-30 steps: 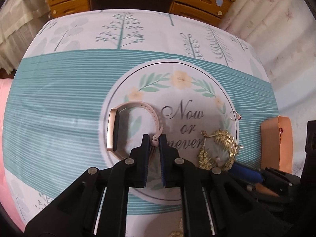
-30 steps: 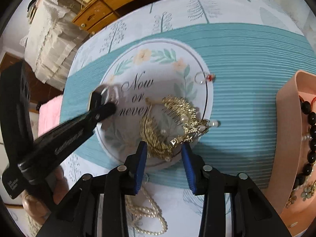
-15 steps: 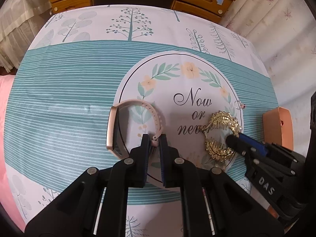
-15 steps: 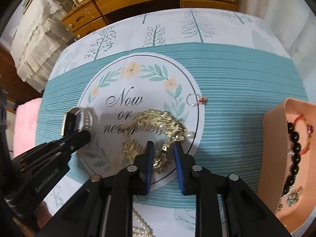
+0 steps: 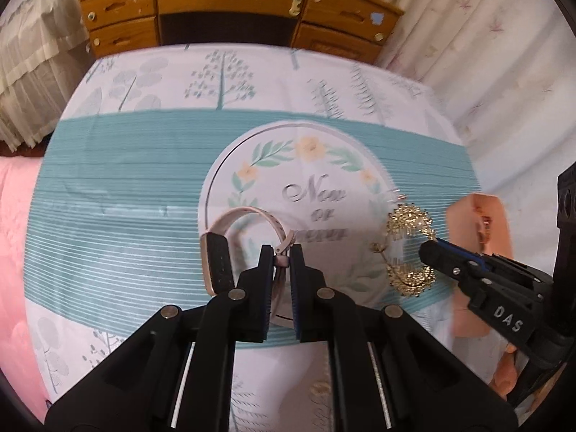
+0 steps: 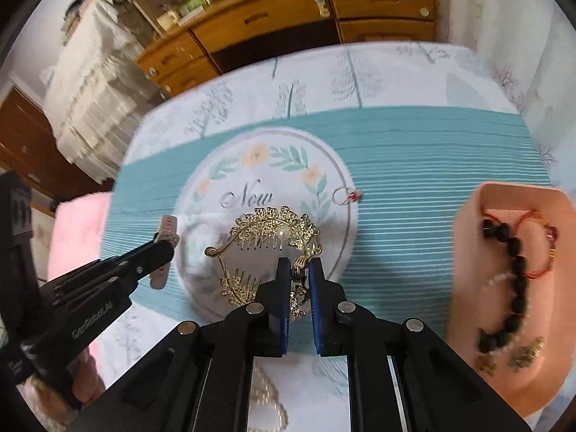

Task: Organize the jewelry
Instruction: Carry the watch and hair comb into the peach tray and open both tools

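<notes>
Gold hair comb [image 6: 266, 248] hung above the tablecloth [image 6: 414, 151], pinched at its edge by your right gripper [image 6: 298, 273] | left gripper [image 5: 281, 262] clamped the watch strap [image 5: 252, 216] | risk: comb teeth could snag, twisting out before the pink tray [image 6: 464, 252].

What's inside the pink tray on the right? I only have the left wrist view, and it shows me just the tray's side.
Observer: The pink tray holds a black bead bracelet, a red cord bracelet and small gold pieces.
Operator: Where on the gold comb is the right gripper?
Observer: The right gripper is shut on one end of the gold comb, near its pearl.
Operator: Anything nearer than that?
Observer: A pearl necklace lies on the cloth under that gripper.
</notes>
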The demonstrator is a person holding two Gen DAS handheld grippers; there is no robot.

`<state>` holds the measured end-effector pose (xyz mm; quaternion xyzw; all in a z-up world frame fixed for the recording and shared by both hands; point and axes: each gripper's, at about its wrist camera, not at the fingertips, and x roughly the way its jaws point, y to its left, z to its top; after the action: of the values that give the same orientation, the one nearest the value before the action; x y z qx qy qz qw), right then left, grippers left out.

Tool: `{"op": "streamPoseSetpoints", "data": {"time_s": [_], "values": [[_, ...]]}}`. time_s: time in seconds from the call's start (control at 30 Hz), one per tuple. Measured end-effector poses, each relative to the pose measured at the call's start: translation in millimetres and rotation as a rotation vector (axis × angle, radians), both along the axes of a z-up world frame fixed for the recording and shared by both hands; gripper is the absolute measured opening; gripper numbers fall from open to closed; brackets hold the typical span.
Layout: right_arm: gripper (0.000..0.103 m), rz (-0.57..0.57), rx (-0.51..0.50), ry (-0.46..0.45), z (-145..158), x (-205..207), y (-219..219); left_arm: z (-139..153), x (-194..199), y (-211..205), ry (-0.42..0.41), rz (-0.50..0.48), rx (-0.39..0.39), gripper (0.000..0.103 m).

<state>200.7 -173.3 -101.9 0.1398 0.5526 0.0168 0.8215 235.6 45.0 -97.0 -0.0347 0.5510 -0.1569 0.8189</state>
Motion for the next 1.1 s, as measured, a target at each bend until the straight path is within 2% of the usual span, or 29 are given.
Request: {"op": "streamPoseSetpoints", "data": {"time_s": [0.17,0.33,0.47,0.6,0.83,1.1], "values": [[0.01,-0.023,0.03,-0.073,41,-32,-36,38,-19,-25,-0.057,-0.048,-0.026,0.006],[0.01,-0.071,-0.017,-0.131,70,-70,-85,70,-42,-69,-0.111,-0.127,-0.033,0.006],[0.01,-0.107,-0.051,-0.134,72,-98,-127,88,-61,-116,-0.141,-0.205,-0.038,0.006],[0.01,-0.13,-0.067,-0.113,58,-118,-159,98,-79,-168,-0.166,-0.281,-0.033,0.006],[0.01,-0.135,-0.039,-0.072,18,-137,-191,81,-95,-252,-0.139,-0.368,0.001,0.006],[0.01,-0.12,-0.033,-0.067,-10,-140,-201,40,-85,-306,-0.093,-0.384,0.022,0.007]]}}
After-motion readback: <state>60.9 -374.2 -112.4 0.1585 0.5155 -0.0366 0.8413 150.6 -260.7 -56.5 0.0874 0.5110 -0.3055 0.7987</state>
